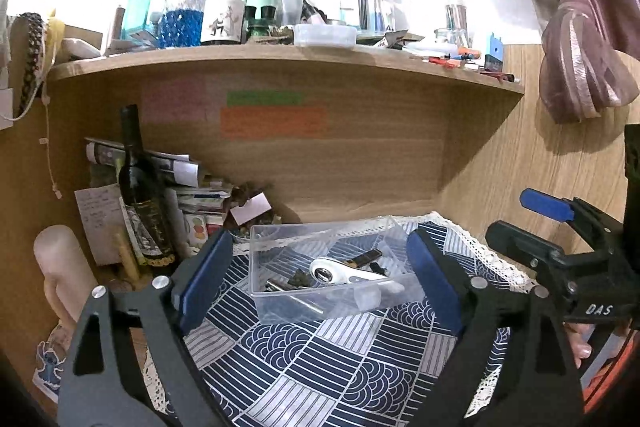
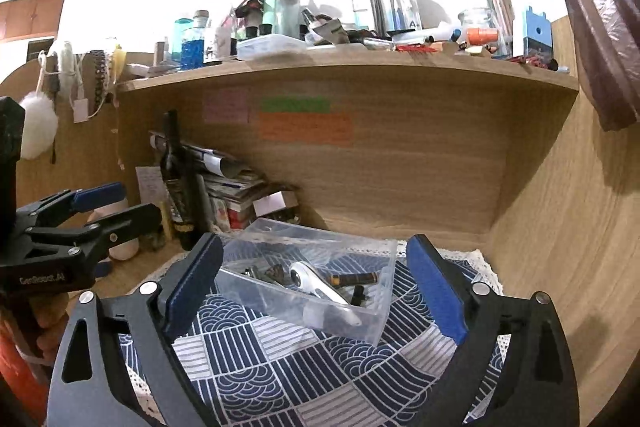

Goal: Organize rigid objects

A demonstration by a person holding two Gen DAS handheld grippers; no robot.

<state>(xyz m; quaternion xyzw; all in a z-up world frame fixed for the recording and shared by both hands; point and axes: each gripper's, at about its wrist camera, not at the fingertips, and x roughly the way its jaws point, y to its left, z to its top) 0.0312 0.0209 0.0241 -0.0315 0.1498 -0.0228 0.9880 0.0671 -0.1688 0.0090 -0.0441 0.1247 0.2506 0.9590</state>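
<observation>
A clear plastic box stands on a blue-and-white patterned cloth; it also shows in the right wrist view. Inside lie a silver ratchet wrench, a black-handled tool and small dark metal pieces. My left gripper is open and empty, its blue pads flanking the box from just in front. My right gripper is open and empty, also just in front of the box. Each gripper shows at the side of the other's view, the right and the left.
A dark wine bottle stands at the back left beside stacked papers and boxes. A pale rounded object stands at the left. A wooden shelf above holds several bottles and jars. A wooden wall closes the right side.
</observation>
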